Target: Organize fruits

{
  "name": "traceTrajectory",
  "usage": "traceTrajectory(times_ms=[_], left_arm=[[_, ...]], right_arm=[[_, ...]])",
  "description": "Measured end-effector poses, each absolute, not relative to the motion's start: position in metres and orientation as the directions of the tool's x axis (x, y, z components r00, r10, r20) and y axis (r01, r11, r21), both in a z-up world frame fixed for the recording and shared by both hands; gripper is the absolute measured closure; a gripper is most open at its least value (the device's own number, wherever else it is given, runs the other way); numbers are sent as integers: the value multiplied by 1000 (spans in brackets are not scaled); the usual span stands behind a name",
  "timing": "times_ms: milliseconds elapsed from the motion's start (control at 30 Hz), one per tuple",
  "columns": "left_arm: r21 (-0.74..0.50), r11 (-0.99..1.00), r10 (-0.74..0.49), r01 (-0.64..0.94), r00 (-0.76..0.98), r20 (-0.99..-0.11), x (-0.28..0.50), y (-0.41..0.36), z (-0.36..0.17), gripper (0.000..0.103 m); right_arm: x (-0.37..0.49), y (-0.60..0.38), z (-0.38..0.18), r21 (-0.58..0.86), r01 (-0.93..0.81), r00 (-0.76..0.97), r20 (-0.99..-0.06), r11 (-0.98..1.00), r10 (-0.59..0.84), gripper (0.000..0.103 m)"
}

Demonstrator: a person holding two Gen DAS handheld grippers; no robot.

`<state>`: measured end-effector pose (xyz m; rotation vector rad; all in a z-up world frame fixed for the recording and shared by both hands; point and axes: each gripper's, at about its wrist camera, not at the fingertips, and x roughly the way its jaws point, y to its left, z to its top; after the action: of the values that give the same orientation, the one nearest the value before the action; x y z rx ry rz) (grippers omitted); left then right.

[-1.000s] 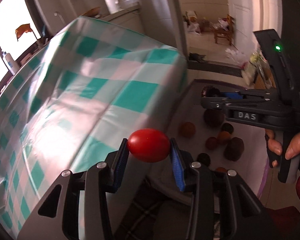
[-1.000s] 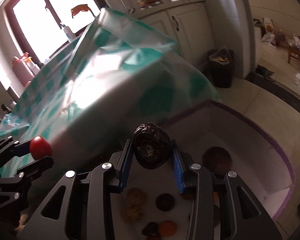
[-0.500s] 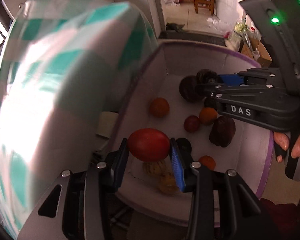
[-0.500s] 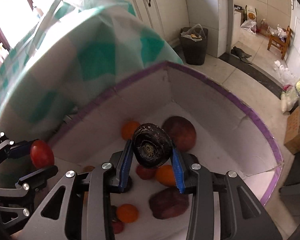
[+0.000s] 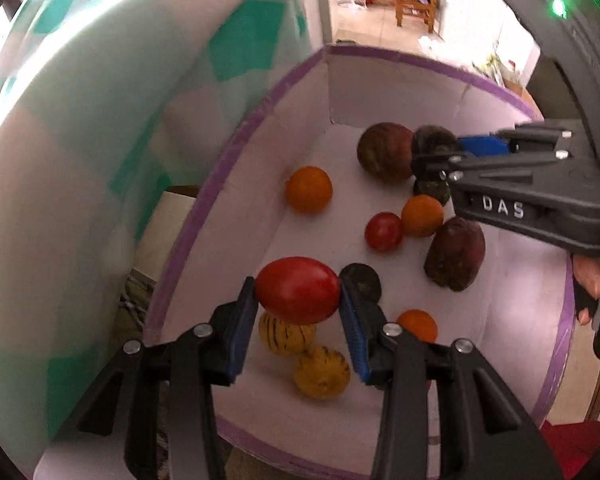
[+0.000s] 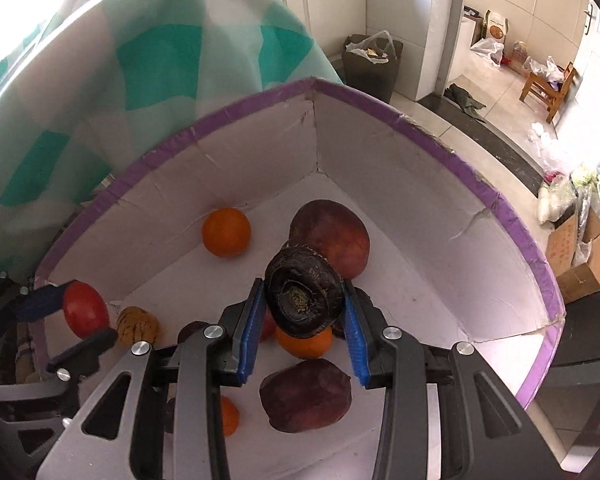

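Note:
My left gripper (image 5: 298, 296) is shut on a red tomato (image 5: 297, 290) and holds it above the near part of a white box with a purple rim (image 5: 236, 152). My right gripper (image 6: 304, 306) is shut on a dark wrinkled fruit (image 6: 303, 300) over the box's middle (image 6: 420, 132). The box holds oranges (image 5: 309, 189), a small red tomato (image 5: 383, 231), two yellow striped fruits (image 5: 320, 372), a large reddish-brown fruit (image 6: 332, 236) and dark purple fruits (image 5: 454, 254). The left gripper with its tomato also shows in the right wrist view (image 6: 85, 310).
A table under a green-and-white checked cloth (image 5: 100, 120) stands right beside the box on its left. A tiled floor, a black bin (image 6: 370, 66), a small wooden chair (image 6: 548, 88) and a cardboard carton (image 6: 580, 256) lie beyond the box.
Both grippers have swung away from the checked table and come down over the box, each still holding its fruit. The fruits in the box look closer.

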<state>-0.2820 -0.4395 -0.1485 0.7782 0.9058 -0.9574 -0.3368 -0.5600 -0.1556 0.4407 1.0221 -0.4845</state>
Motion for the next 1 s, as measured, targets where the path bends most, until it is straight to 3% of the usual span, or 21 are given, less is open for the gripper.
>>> traceTrajectory(times_ms=[133,167,233,400,567,633,800,1000], left_arm=[[129,409,-363,903,291,-885,-273,-434,-142,53],[126,410,-368,903,290,-883,-273,-433,-139,51],[136,404,-374,905,299,-878,-274,-433,-134,31],[176,365,-404,914,326,-855,-284,-434,-119,29],[221,370,-411,902,373,-832,-295,-431,-103,15],[235,370,-384,899,379,-842,-298,-433,-102,10],[188,351,-354,917,316,-880,-300,-426,-108,8],[178,342,-311,923,289,-905,-301,-421,-116,8]], right_arm=[[-335,-560,-157,127,587,420,-892,799,-166,64],[-336,-562,-158,134,596,416,-895,792,-161,55],[-339,-566,-157,156,612,427,-891,775,-157,38],[-347,-578,-147,149,643,440,-875,751,-203,28],[-361,-587,-133,134,686,442,-857,715,-263,17],[-364,-583,-127,74,686,411,-861,724,-301,16],[-364,-556,-124,-156,618,281,-872,770,-401,16],[-361,-551,-137,-157,601,251,-894,784,-371,16]])
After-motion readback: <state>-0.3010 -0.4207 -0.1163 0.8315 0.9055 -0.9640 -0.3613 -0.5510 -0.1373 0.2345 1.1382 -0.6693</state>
